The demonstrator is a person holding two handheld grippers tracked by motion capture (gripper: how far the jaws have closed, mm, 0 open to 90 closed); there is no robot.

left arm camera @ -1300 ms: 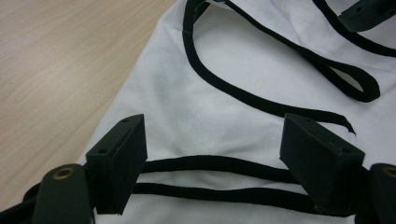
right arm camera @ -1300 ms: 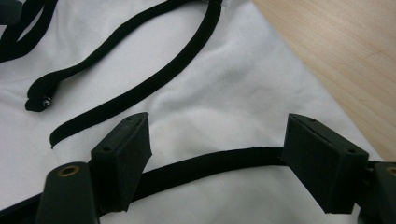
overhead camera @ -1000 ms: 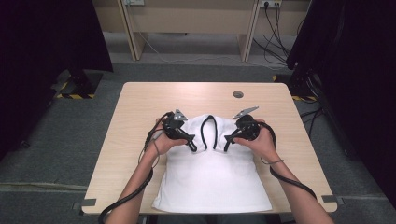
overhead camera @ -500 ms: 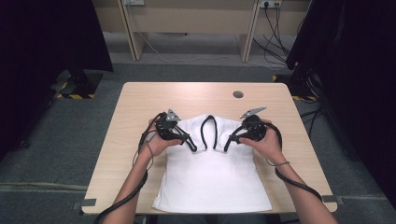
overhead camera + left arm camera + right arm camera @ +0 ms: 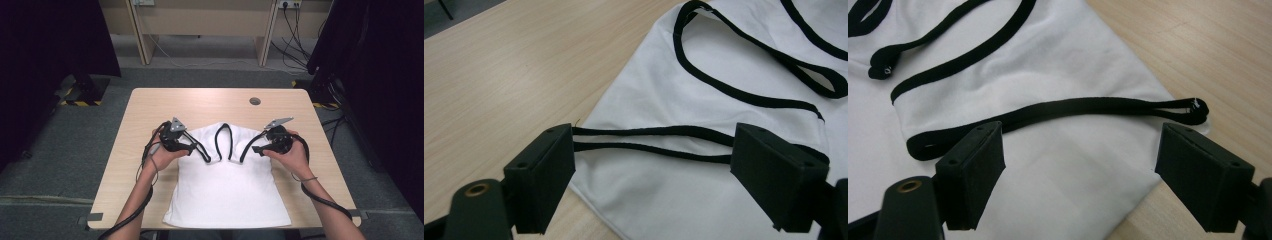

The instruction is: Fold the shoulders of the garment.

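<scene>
White tank top [image 5: 227, 195] lies flat on the table [image 5: 200, 105], near-centre toward the person's edge. Long axis runs near-to-far: hem at the near edge, straps and neckline pointing toward the far side. Body tapers slightly wider at the hem.

Left gripper [image 5: 192, 148] sits over the top's left shoulder, jaws spread wide, nothing clamped. In the left gripper view a doubled black strap [image 5: 649, 140] runs across between the jaws, pads not pressing on it. Right gripper [image 5: 256, 149] over the right shoulder, jaws also wide, empty; in the right gripper view a black strap loop [image 5: 1088, 112] lies just beyond the jaws.

Round grommet [image 5: 255, 101] in the tabletop, well apart from the top.

Fabric: soft white knit, mild wrinkles, narrow black binding on armholes and neckline. Table: light wood laminate, matte.
</scene>
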